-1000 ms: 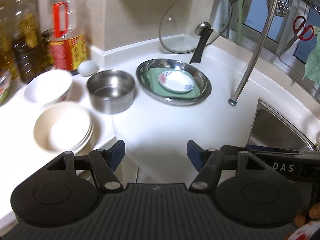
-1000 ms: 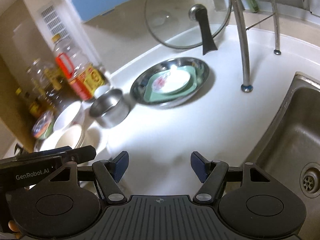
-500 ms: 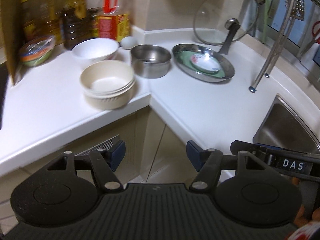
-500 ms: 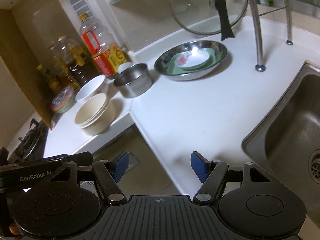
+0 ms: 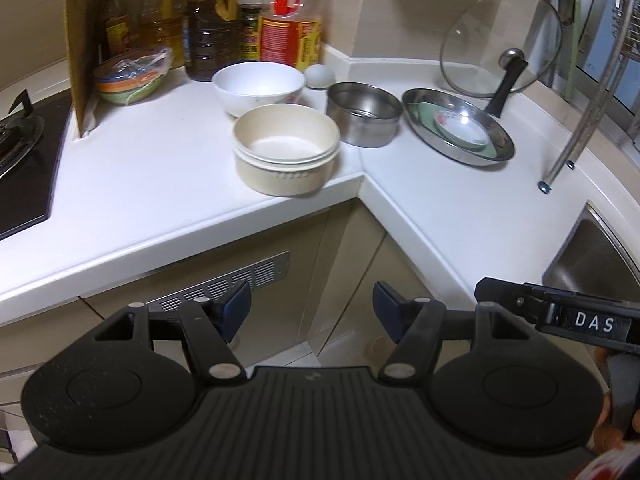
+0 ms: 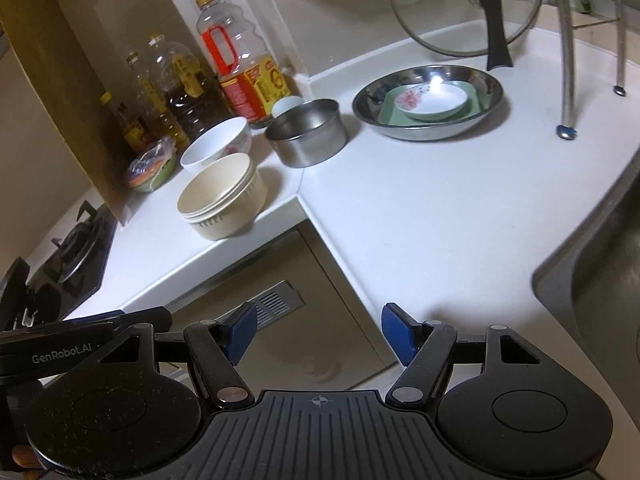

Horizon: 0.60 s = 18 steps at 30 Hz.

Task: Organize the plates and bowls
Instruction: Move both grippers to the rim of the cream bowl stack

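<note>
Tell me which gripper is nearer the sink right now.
Right. The right gripper is beside the sink, near the counter edge next to it. The left gripper hangs over the cabinet fronts, with the right gripper between it and the sink.

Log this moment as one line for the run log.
left claw: open, empty | right claw: open, empty | beige bowls: stacked at counter corner | floral dish: on green plate in steel pan

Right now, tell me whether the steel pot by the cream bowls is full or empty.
Empty. Both views look down into the steel pot and show only its bare shiny bottom and walls, with no food in it.
</note>
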Motion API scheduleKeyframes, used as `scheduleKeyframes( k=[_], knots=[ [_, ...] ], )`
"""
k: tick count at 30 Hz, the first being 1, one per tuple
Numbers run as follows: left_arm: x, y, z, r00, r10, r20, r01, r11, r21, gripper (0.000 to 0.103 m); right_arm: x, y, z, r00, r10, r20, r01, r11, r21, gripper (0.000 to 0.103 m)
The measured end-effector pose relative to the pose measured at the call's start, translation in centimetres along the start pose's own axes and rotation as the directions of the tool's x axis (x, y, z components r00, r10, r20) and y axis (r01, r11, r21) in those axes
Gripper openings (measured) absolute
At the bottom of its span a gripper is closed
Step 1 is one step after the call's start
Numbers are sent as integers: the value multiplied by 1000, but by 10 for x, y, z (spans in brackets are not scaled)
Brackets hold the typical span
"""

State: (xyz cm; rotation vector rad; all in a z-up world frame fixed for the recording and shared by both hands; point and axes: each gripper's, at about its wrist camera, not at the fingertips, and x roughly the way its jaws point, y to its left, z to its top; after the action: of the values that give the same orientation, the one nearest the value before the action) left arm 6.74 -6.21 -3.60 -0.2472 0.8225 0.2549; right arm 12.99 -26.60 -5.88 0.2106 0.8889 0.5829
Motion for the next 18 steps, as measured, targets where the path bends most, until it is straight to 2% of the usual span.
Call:
scheduleKeyframes(
  k=[9, 18],
  knots=[
    [13, 34, 19, 1000, 12, 1, -11, 999, -48, 64, 32, 22, 18, 1000, -3, -23, 1, 999, -53, 69],
    [34, 59, 48, 1000, -11, 26, 13, 998, -66, 59, 63, 32, 43, 1000, -3, -16, 3, 1000, -20, 69]
  ],
)
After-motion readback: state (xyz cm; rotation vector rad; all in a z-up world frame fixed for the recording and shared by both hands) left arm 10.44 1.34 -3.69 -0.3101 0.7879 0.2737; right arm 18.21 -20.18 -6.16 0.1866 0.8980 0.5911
